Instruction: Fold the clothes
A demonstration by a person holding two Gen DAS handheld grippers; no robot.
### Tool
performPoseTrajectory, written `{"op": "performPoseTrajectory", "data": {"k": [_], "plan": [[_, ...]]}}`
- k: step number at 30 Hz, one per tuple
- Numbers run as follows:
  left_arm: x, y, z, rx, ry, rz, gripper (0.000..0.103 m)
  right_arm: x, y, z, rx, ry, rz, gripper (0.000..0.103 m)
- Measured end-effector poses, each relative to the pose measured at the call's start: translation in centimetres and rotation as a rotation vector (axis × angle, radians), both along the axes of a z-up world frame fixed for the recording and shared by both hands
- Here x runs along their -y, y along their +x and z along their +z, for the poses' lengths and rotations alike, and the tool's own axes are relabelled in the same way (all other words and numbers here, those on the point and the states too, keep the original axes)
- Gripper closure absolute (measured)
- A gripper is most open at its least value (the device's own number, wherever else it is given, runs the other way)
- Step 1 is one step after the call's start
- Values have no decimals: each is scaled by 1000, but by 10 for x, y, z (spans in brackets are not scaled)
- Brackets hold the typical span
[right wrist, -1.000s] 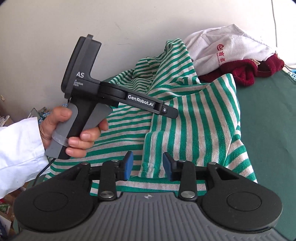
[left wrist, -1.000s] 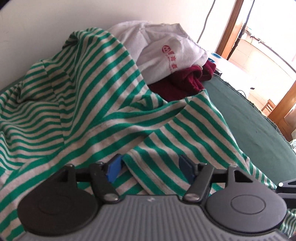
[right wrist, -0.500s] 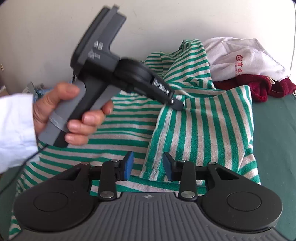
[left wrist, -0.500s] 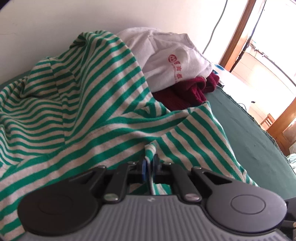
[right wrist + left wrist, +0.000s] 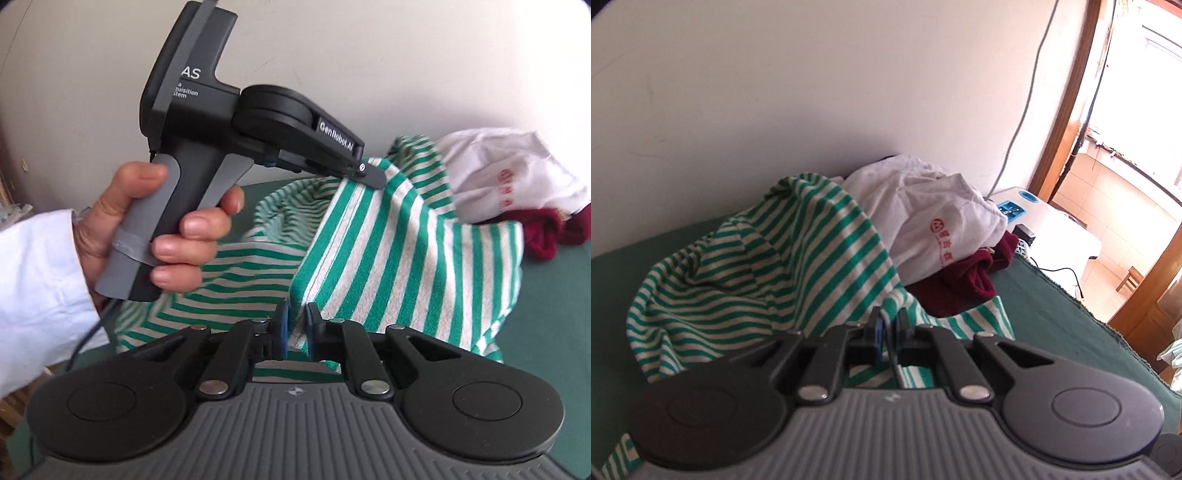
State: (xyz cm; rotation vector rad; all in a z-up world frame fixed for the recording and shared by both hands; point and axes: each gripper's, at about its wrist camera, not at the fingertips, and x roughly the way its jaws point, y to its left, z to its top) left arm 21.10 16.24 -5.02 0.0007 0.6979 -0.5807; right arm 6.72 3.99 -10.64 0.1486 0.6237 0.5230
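Green table [image 5: 1052, 306] carries everything. Striped shirt [image 5: 783, 258] is the biggest item on it, draped mid-table against the wall, one edge pulled up off the cloth. White shirt [image 5: 934, 221] and maroon garment [image 5: 964, 284] are piled just behind the striped shirt, toward the doorway: probably the queue, parked clear of the working area.

Left gripper [image 5: 888, 332]: fingers clenched on a striped shirt hem; fabric runs up between the pads. In the right view the left gripper [image 5: 364, 171] sits above the shirt with cloth hanging taut from its tip, so it looks like one corner is being hoisted to shake the shirt flat before folding.

Right gripper [image 5: 295, 328]: fingers closing, nearly together, a hem fold of the shirt between the pads. I judge it's taking the second corner so both ends can be spread.

Left hand [image 5: 162, 225] wraps the gripper handle, white sleeve [image 5: 40, 291] behind it.

Vs one second ago: left fingers were wide with the hem lying between them; now pinched and higher, more wall in view. Right fingers were half open; now almost closed on cloth.
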Motion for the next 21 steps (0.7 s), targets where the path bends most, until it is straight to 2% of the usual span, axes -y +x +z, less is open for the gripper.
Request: {"op": "performPoseTrajectory", "data": {"k": [4,9,12,15,17,19,21], "plan": [[-22,-2,-24,-43,56,57,101,-15,3,-13,-42,14,36,93],[-38,-4,-63,-105,133,111,100,-25,14,-45,-174,36,42,91],[-44,-6,-83,-135,170,127,94,-14,14,-48,-254,76,23,82],[-47,-10,-86,-133,179,113,92,22,-15,-22,-230,151,27,75],[-47,-8,-84,-141,178,92,92,46,-46,-5,-220,157,82,58],[-44,-9,-82,-131,200,65,92,62,-77,0,-274,159,115,61],[-42,-9,-82,-126,211,45,92,59,-112,-3,-293,95,68,68]]}}
